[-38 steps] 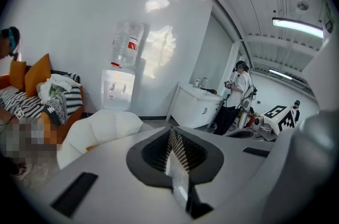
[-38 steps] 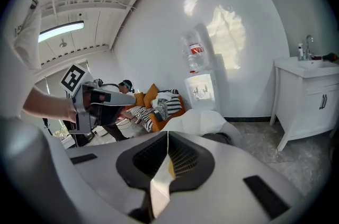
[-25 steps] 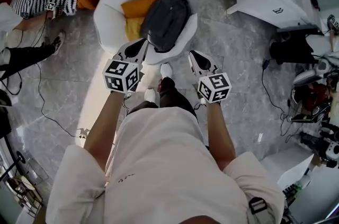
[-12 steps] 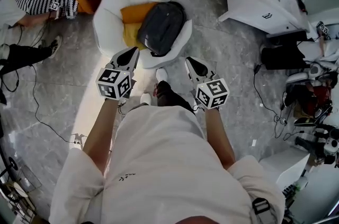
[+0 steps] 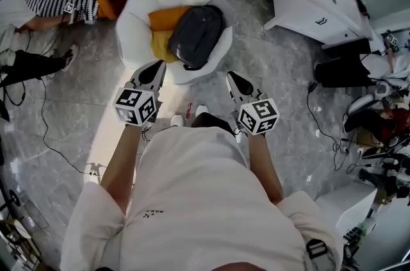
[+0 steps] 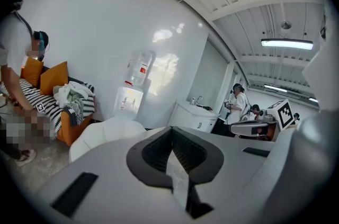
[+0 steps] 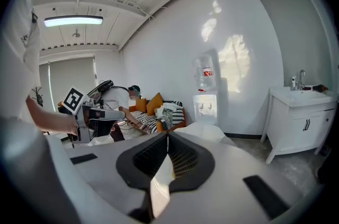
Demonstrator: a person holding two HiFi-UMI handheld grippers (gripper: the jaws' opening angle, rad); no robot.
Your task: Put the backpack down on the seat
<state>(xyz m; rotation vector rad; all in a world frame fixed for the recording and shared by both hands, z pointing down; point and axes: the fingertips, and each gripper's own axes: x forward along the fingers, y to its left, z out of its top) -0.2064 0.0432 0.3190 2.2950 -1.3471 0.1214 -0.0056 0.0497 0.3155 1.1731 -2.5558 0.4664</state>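
Backpack (image 5: 197, 34), dark grey and slouchy, is laid on the round white padded seat (image 5: 136, 18), against an orange cushion (image 5: 168, 16). Left gripper (image 5: 154, 70) and right gripper (image 5: 233, 80) are held short of it, ribbed jaws pressed together on nothing.

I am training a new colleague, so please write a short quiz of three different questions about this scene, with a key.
1. True or false: the dark grey fabric backpack lies on the round white armchair.
2. Which shares the seat with it? A a red suitcase; B orange and yellow cushions; C a green towel.
3. Fill in: the left gripper and the right gripper are both ____.
Key: 1 true; 2 B; 3 shut.
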